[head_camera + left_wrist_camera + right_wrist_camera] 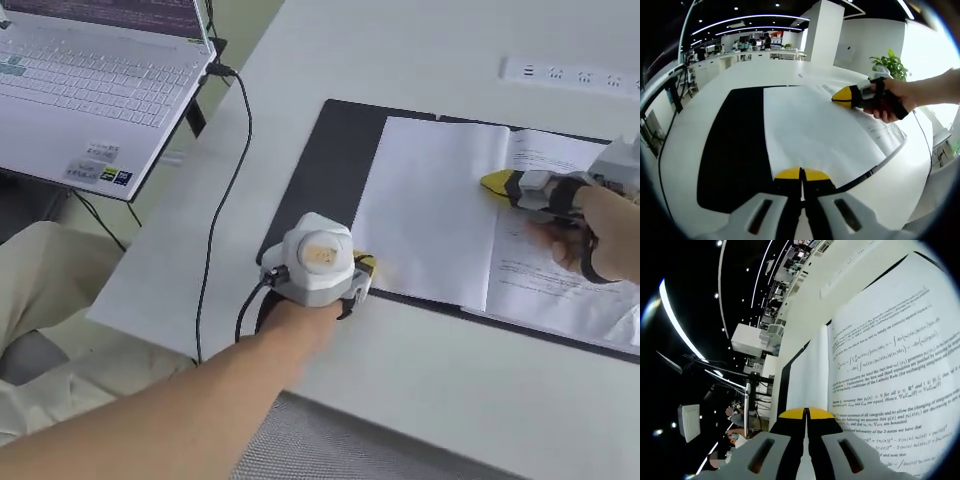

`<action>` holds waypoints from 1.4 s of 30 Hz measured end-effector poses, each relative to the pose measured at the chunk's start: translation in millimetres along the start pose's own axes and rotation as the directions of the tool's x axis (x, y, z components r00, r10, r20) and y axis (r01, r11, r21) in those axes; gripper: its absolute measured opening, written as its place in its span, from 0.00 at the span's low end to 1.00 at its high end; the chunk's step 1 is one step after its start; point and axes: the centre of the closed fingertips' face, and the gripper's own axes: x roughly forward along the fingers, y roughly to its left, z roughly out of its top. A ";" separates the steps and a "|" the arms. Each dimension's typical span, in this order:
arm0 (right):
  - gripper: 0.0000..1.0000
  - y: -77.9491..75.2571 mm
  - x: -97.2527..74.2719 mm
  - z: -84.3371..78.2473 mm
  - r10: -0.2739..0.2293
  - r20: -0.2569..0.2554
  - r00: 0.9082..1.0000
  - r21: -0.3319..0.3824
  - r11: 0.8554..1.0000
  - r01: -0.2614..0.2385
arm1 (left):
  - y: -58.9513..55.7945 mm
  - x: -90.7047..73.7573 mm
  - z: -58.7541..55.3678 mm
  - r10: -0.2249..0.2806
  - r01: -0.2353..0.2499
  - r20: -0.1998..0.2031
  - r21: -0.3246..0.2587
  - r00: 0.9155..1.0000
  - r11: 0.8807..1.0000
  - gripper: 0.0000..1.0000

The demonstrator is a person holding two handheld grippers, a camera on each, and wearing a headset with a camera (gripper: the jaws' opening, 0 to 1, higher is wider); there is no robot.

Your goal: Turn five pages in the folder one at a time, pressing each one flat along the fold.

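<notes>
Left gripper (363, 267), fingers (788, 174) closed, sits at edge of blank page (425, 210).

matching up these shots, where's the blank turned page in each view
Head view: blank page at centre, on the black folder.
Left gripper view: blank page at centre, black folder to its left.
Right gripper view: blank page a narrow strip left of the printed page.
Shared landmark: the black folder.

White hand-held gripper (801, 173) — yellow tips
</notes>
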 end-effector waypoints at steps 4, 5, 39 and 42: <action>0.00 2.7 -9.5 -31.2 -0.008 -0.069 0.998 -0.049 0.999 0.005 | 0.1 -0.1 -0.1 -0.002 0.002 0.000 0.000 1.000 1.000 0.00; 0.00 3.3 -11.3 -36.3 -0.004 -0.071 0.997 -0.047 0.999 0.000 | 0.4 0.3 -0.3 -0.001 0.001 0.000 0.000 1.000 1.000 0.00; 0.00 35.0 -78.8 -176.6 0.085 -0.130 0.988 0.036 0.996 -0.081 | -4.6 -8.5 -0.9 -0.019 0.020 -0.038 0.009 0.999 1.000 0.00; 0.00 36.6 -85.6 -169.6 0.094 -0.086 0.992 0.009 0.996 -0.094 | -4.8 -17.2 -5.4 -0.007 0.011 -0.078 0.052 0.997 0.999 0.00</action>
